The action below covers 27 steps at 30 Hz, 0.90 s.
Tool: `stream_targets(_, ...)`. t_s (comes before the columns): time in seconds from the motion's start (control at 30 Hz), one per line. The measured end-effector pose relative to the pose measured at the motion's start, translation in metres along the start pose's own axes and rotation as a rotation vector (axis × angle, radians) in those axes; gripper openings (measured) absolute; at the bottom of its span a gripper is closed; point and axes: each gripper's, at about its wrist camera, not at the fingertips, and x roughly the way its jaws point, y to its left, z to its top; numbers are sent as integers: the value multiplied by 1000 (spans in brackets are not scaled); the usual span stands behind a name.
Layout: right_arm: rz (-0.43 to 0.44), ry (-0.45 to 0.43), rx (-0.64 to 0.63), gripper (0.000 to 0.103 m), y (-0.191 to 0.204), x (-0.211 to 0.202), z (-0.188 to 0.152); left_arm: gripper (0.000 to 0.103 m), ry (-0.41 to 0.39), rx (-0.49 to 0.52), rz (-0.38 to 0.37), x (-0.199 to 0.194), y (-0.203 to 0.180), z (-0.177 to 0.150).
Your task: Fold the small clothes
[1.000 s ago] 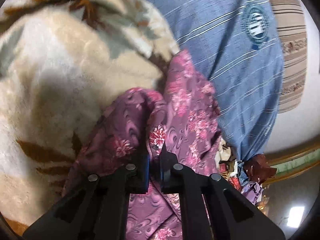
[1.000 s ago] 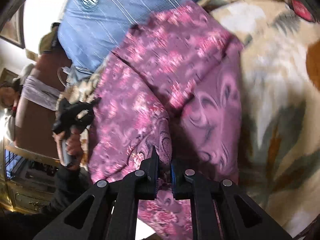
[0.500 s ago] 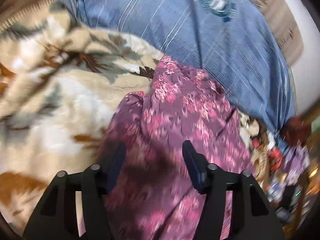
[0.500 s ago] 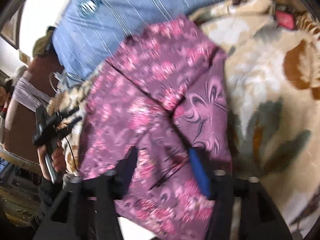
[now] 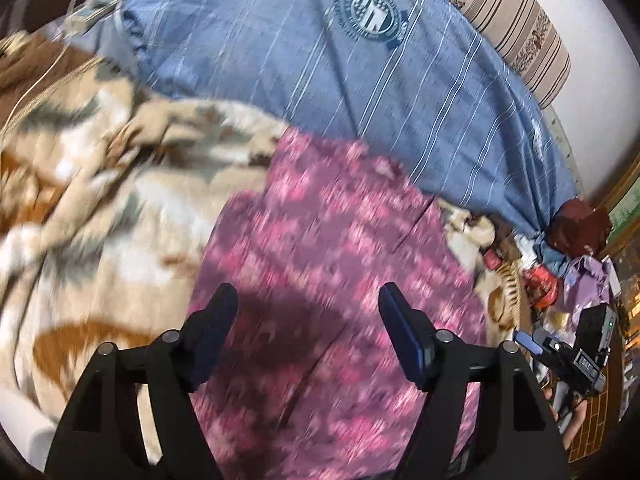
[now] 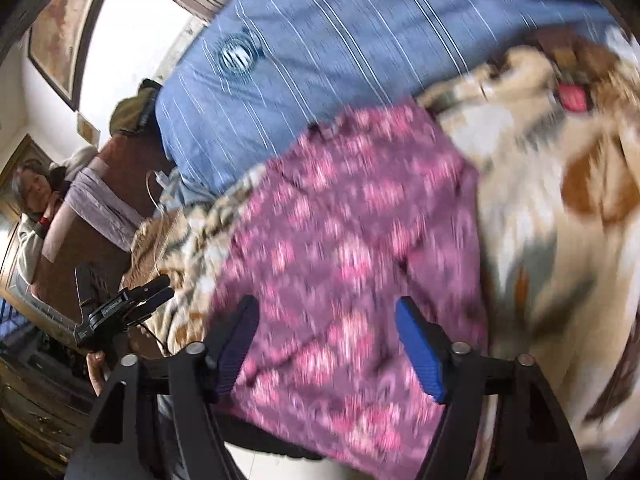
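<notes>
It was a bedroom in a home. A soft blanket point(image 5: 100, 208) with leaf shapes covered the bed, and a big blue striped pillow point(image 5: 360, 80) lay behind it. A framed picture point(image 6: 60, 28) hung on the white wall, and more clothes point(image 5: 576, 248) were piled at one side.

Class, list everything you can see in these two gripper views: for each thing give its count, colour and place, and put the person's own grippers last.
floral garment: one, purple-pink, spread on the blanket below both grippers.
blanket: one, cream with brown and grey, under the garment.
striped cloth: one, blue with a round crest, beyond the garment.
striped cushion: one, beige-brown, behind the blue cloth.
seated onlooker: one, pale top, far left of the right view.
left gripper: one, black, open above the garment.
right gripper: one, black with blue pads, open above the garment.
</notes>
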Motion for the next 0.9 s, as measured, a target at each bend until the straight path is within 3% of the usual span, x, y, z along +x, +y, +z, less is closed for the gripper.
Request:
stream_targets(0.13,-17,-13,-49,76,-4,15,59,73,13,37,-20,31,-9,49)
stream_targets(0.23,-17,24,-55,76,-15,46,99,73,36,51,-24,63,-10,83)
stream_targets(0.4,-38,97,-59,75,-41,105,152,73,114,-30,-21,141,14,140)
stream_targets(0.57,-53,124,-66,75,-61,149,199,73,149,-36,-6,198,31,169)
stream_targets(0.77,-140,173,-91,74,-89,203,241,73,189,65,-9,244,23,188)
stream_targets(0.9,-141,200,-50,73,-113,234,251,73,294,179,-13,275,3,182)
